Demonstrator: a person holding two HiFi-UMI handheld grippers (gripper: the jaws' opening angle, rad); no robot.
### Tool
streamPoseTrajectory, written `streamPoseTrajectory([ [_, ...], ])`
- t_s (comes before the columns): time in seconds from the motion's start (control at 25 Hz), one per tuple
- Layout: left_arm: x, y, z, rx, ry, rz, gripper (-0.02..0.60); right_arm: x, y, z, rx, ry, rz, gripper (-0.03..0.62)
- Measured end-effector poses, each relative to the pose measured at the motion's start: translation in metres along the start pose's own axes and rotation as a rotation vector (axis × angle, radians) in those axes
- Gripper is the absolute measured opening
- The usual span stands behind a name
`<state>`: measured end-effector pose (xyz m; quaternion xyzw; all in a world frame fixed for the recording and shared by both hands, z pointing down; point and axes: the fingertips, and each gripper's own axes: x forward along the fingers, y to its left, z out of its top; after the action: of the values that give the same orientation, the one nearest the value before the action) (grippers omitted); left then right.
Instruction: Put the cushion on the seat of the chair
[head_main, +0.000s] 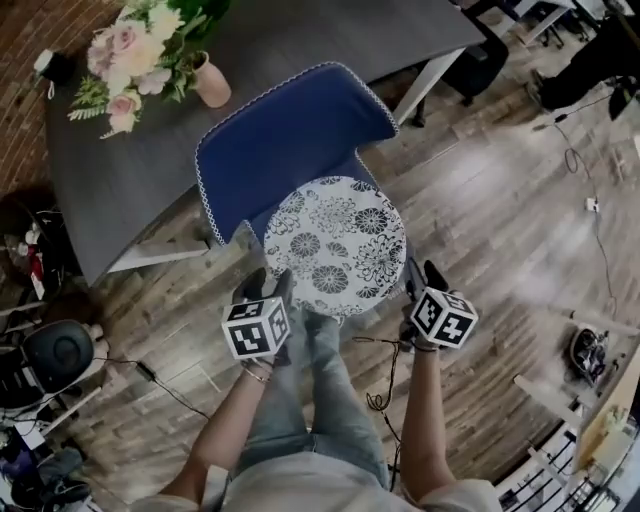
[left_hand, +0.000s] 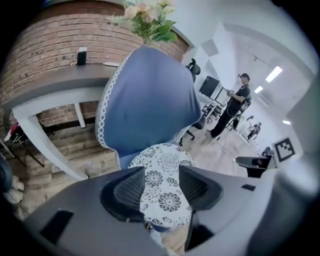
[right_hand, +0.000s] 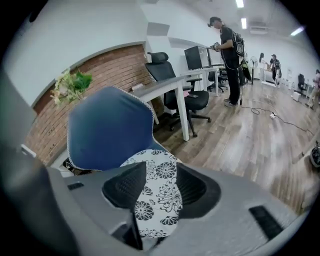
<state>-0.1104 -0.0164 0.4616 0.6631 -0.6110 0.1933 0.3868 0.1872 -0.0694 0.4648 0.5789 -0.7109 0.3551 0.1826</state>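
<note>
Overhead, one round flowered cushion (head_main: 335, 245) lies flat on the seat (head_main: 256, 224) of the one blue chair (head_main: 290, 130), its near edge toward the person's legs. Two tools, left gripper (head_main: 268, 287) and right gripper (head_main: 418, 275), sit at that edge, one on each side. Behind the chair back, the table (head_main: 120, 190) carries one pink vase (head_main: 211, 82) holding flowers (head_main: 140, 45). Wood floor (head_main: 500, 220) lies open on the right (a cable (head_main: 175, 392) crosses it on the left).

Left gripper view: the jaws are wide apart and grip nothing. The cushion shows through the gap, beyond them on the seat. The table's edge and leg close off the left, and a person (left_hand: 235, 107) stands far off on the right.

Right gripper view: the jaws are equally spread and empty, with the cushion again beyond the gap. One black office chair (right_hand: 175, 85) stands at a white desk (right_hand: 185, 112), and the floor opens to the right.
</note>
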Motion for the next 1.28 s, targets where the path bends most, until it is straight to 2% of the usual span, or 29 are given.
streamPoseTrajectory([
  [0.2, -0.056, -0.032, 0.055, 0.065, -0.106, -0.065, 0.198, -0.054, 0.03, 0.042, 0.009, -0.084, 0.038, 0.19],
  [0.36, -0.102, -0.062, 0.116, 0.107, -0.23, -0.16, 0.17, -0.093, 0.058, 0.08, -0.036, -0.155, 0.076, 0.168],
  [0.44, -0.126, -0.079, 0.149, 0.175, -0.318, -0.189, 0.114, -0.115, 0.071, 0.105, -0.061, -0.212, 0.087, 0.118],
  [0.6, -0.177, -0.11, 0.202, 0.326, -0.493, -0.201, 0.08, -0.161, 0.098, 0.158, -0.101, -0.344, 0.12, 0.084],
  [0.72, -0.211, -0.131, 0.236, 0.397, -0.613, -0.199, 0.043, -0.19, 0.11, 0.196, -0.117, -0.443, 0.13, 0.055],
  [0.84, -0.241, -0.143, 0.273, 0.413, -0.722, -0.197, 0.032, -0.217, 0.113, 0.234, -0.12, -0.538, 0.118, 0.017],
  [1.0, -0.277, -0.138, 0.312, 0.386, -0.849, -0.183, 0.021, -0.257, 0.103, 0.268, -0.14, -0.65, 0.065, 0.003],
  [1.16, -0.289, -0.118, 0.33, 0.37, -0.883, -0.13, 0.012, -0.29, 0.074, 0.277, -0.168, -0.728, -0.021, 0.002],
  [1.28, -0.291, -0.105, 0.335, 0.348, -0.892, -0.101, 0.008, -0.305, 0.048, 0.272, -0.162, -0.748, -0.087, 0.002],
])
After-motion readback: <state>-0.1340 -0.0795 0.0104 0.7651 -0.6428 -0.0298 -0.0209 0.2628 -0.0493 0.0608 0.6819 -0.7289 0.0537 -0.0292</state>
